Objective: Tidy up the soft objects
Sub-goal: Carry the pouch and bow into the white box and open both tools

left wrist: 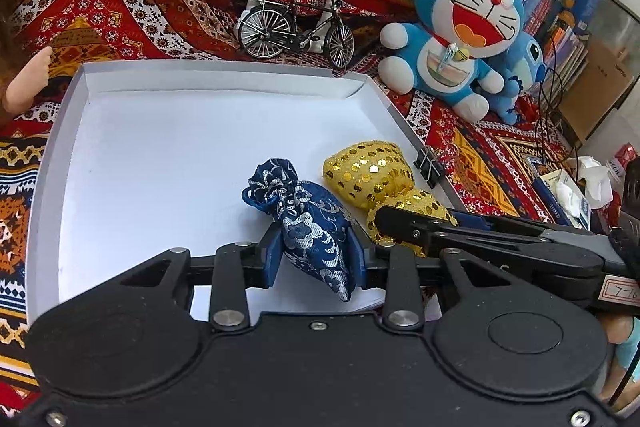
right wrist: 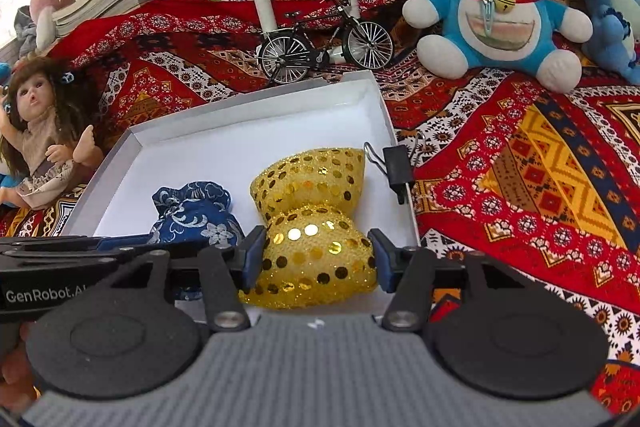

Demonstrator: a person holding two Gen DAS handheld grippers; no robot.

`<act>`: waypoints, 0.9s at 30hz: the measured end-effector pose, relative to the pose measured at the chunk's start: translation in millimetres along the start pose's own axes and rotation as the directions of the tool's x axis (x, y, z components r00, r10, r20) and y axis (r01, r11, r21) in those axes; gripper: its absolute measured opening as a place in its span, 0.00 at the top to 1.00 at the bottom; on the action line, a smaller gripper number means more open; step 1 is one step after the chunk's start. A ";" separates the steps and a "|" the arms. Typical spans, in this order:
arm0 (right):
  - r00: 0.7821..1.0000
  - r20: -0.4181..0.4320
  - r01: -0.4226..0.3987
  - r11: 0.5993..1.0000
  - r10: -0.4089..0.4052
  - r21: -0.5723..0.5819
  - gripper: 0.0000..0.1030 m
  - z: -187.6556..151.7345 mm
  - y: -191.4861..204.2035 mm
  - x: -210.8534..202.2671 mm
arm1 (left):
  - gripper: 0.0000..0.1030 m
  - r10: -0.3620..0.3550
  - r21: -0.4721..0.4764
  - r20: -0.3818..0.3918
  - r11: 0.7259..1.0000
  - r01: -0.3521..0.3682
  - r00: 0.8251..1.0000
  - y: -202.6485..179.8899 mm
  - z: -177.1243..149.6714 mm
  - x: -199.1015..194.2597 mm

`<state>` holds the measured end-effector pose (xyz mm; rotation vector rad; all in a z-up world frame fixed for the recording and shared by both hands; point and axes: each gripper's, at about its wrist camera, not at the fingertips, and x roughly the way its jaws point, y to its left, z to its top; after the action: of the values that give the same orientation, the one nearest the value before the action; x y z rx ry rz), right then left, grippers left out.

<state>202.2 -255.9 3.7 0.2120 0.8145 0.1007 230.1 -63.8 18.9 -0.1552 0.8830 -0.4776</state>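
A dark blue brocade pouch (left wrist: pixel 280 187) lies low in the shallow white box (left wrist: pixel 160 147), and my left gripper (left wrist: pixel 316 251) is shut on its lower half. Right beside it is a gold sequin pouch (left wrist: pixel 368 167). In the right wrist view my right gripper (right wrist: pixel 318 255) is shut on the near bulge of the gold sequin pouch (right wrist: pixel 312 179), which rests by the box's right wall (right wrist: pixel 384 123). The blue pouch (right wrist: pixel 192 211) shows to its left, partly hidden behind the left gripper's black body.
A black binder clip (right wrist: pixel 396 167) grips the box's right rim. Behind the box stand a model bicycle (left wrist: pixel 296 27), a blue cat plush (left wrist: pixel 460 27) and a blue alien plush (right wrist: pixel 616 7). A doll (right wrist: pixel 44 131) sits at the left. Bookshelves line the back.
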 end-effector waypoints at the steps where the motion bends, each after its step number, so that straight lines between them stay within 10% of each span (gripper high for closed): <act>1: 1.000 0.000 0.004 1.000 -0.004 -0.006 0.43 -0.3 1.0 0.3 | 0.68 0.003 0.002 -0.002 1.000 -0.003 1.000 0.0 -0.4 1.0; 8: 1.000 0.013 -0.002 1.000 0.003 -0.013 0.35 -1.7 0.8 -2.6 | 0.59 0.034 0.023 0.019 0.999 -0.034 0.999 -3.6 -3.1 -3.1; 16: 0.998 0.066 -0.024 1.000 0.024 -0.007 0.17 -0.6 -2.6 -26.3 | 0.25 0.089 0.037 0.098 0.995 -0.093 0.991 -4.3 -4.5 -34.2; 27: 0.983 0.180 -0.035 0.997 0.047 -0.072 0.10 -22.9 8.1 -77.6 | 0.14 0.058 0.094 0.194 0.993 -0.078 0.979 -22.4 -33.4 -87.3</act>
<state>132.3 -257.8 45.4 0.1704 0.6241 0.1461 149.7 -41.1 66.7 -0.0761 0.6719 -0.4346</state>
